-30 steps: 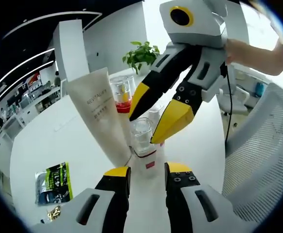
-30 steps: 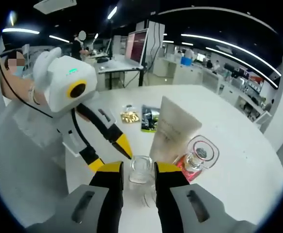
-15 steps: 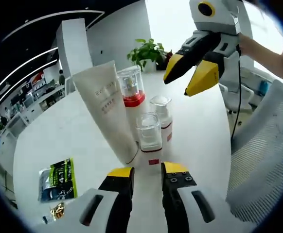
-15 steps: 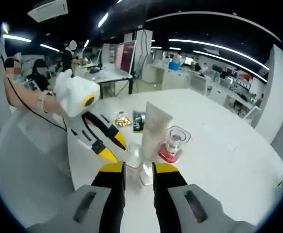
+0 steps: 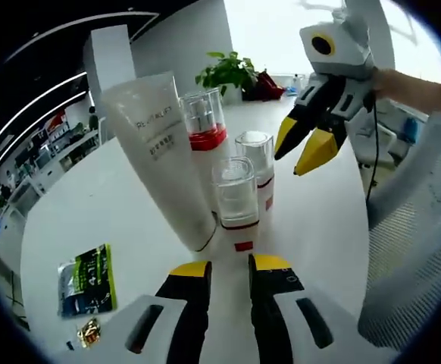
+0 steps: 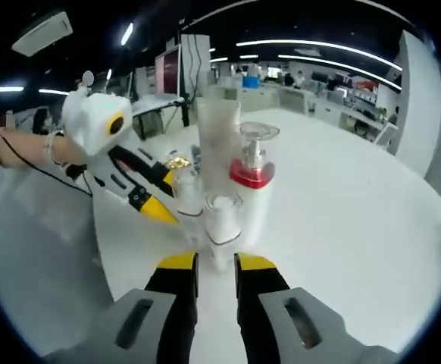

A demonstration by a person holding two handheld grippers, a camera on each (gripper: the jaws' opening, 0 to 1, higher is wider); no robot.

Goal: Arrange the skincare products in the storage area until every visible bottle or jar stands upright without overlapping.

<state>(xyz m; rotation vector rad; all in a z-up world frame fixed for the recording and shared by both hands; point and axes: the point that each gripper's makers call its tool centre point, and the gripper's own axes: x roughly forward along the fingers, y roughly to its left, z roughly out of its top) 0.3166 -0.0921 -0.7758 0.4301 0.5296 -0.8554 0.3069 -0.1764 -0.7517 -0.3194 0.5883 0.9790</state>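
White tube (image 5: 158,152) and three clear-capped bottles (image 5: 238,199) stand clustered at 12 o'clock of the left gripper (image 5: 226,271), on the white table (image 5: 92,212); both grippers empty, jaws narrowly parted; right gripper (image 5: 304,142) hovers at 2 o'clock; verify no tube lean before withdrawing.

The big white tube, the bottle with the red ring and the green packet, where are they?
White tube (image 5: 160,152), left gripper view, on its printed front.
Red-ringed bottle (image 5: 203,125), left gripper view, on its clear cap.
Green packet (image 5: 86,279), left gripper view, on its middle.
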